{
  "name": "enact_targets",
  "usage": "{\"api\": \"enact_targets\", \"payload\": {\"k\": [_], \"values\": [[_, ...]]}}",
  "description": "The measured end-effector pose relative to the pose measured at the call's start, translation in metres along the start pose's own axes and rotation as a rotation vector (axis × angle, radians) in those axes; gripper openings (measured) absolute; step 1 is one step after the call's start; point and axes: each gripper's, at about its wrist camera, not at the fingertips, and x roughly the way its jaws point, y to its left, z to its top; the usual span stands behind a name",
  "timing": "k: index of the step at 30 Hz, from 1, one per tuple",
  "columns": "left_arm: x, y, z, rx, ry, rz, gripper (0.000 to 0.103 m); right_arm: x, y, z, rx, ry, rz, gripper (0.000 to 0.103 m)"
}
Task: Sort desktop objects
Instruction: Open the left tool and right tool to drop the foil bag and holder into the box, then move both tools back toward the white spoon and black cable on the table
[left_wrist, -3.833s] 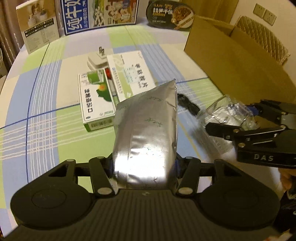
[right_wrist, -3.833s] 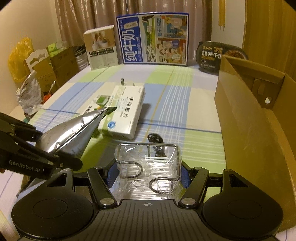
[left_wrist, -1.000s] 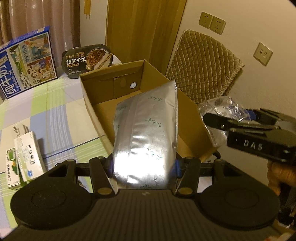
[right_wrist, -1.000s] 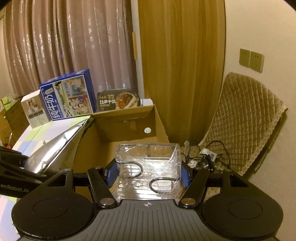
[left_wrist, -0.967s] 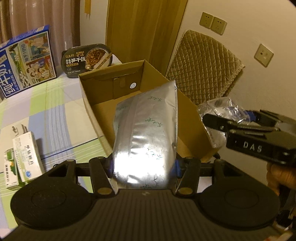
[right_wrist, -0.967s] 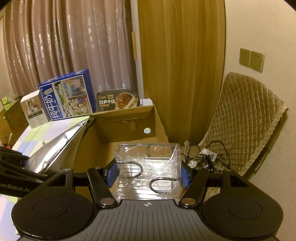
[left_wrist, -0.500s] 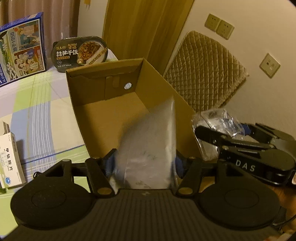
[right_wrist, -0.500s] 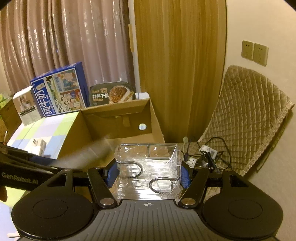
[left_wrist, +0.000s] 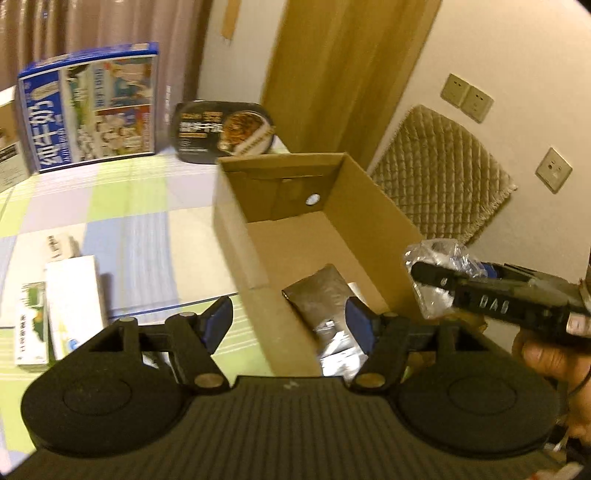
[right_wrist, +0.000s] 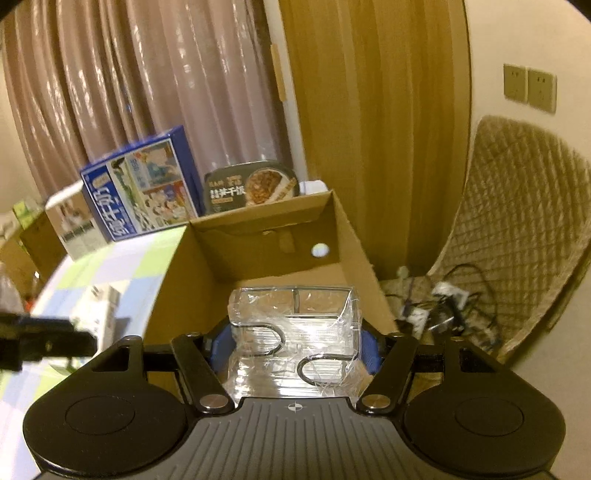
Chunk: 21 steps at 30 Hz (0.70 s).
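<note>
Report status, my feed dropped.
Left gripper open. Silver foil pouch lies in brown cardboard box. Right gripper holds clear plastic packet above it.

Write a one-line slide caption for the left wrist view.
Open left gripper above the silver foil pouch lying in the brown cardboard box; right gripper holds a clear plastic packet.

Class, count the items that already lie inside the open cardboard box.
1: a silver foil pouch lies on the floor of the brown cardboard box, near its front end. The near wall may hide more.
</note>
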Motion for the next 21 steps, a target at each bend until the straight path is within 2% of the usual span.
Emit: {"api": "enact_targets", "payload": {"k": [10, 12, 17, 21], "values": [[-0.045, 0.045, -0.033, -0.036, -0.041, 0.089, 0.067, -0.028, 0.008, 0.007, 0.003, -0.034, -0.004, 0.082], [-0.056, 0.055, -0.040, -0.042, -0.048, 0.106, 0.071, -0.036, 0.016, 0.008, -0.004, -0.041, 0.008, 0.084], [-0.085, 0.080, -0.060, -0.054, -0.047, 0.157, 0.073, -0.061, 0.045, 0.011, -0.033, -0.066, 0.069, 0.086], [-0.106, 0.095, -0.078, -0.046, -0.034, 0.183, 0.073, -0.078, 0.078, 0.009, -0.070, -0.056, 0.150, 0.088]]}}
